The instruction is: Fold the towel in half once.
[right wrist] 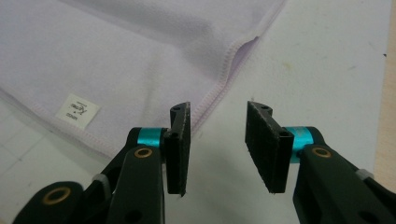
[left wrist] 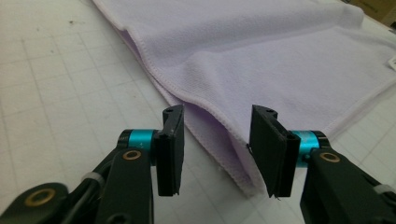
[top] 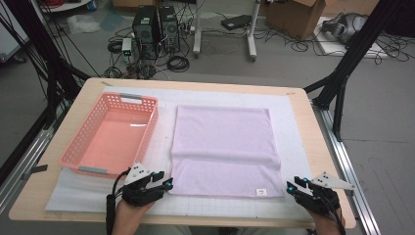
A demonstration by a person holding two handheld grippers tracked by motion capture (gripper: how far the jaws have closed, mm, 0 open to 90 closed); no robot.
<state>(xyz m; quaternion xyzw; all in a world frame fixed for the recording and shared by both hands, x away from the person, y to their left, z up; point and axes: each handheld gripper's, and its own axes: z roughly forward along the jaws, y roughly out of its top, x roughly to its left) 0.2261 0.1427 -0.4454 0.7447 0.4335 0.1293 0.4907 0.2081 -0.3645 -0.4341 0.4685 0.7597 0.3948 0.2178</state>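
Towel [top: 225,149]: lilac, folded, lying flat just right of the pink basket [top: 113,134].
Your left gripper [top: 165,183]: at the towel's near left corner, jaws parted around it, not pressing.
Your right gripper [top: 292,186]: beside the towel's near right corner, jaws parted, holding nothing.

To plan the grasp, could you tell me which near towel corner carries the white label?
The near right corner of the towel, beside the right gripper; its label sits there.

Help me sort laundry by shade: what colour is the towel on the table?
Pale lilac towel, clearest in the high view.
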